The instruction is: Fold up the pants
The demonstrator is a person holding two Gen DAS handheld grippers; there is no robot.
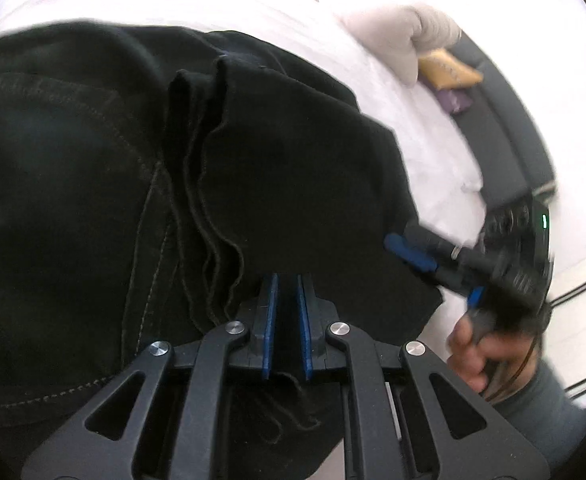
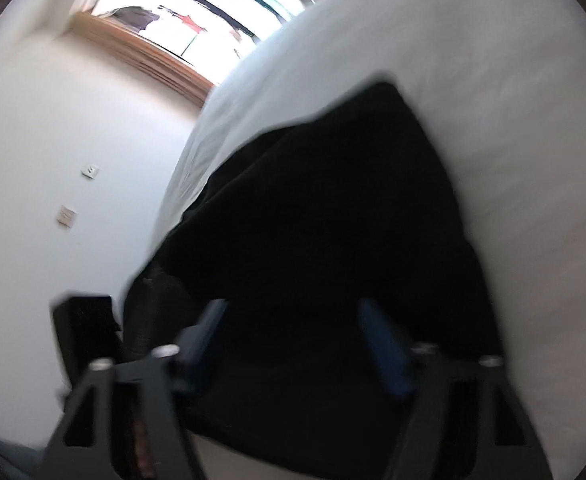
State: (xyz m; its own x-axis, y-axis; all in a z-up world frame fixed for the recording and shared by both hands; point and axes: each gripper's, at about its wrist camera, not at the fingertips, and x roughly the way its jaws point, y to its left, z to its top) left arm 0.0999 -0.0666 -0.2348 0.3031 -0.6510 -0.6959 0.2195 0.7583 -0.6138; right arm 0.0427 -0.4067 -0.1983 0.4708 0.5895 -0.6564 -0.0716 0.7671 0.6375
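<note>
Black pants (image 1: 93, 184) lie in folded layers on a white bed (image 1: 221, 4), with stitched seams and several hem edges showing. My left gripper (image 1: 288, 282) is shut on a fold of the pants, and black cloth runs between its blue pads (image 1: 270, 312). In the left wrist view my right gripper (image 1: 441, 274) sits at the pants' right corner, held by a hand (image 1: 469, 356). The right wrist view is blurred: the right gripper (image 2: 293, 312) stands open over the pants (image 2: 325, 220), its blue pads (image 2: 385, 344) wide apart and not pressing on the cloth.
A pale pillow (image 1: 397, 36) lies at the far side of the bed, with yellow and purple cushions (image 1: 449, 70) beside it on a dark sofa (image 1: 505, 128). In the right wrist view a white wall (image 2: 53, 152) and a window (image 2: 181, 20) lie left of the bed.
</note>
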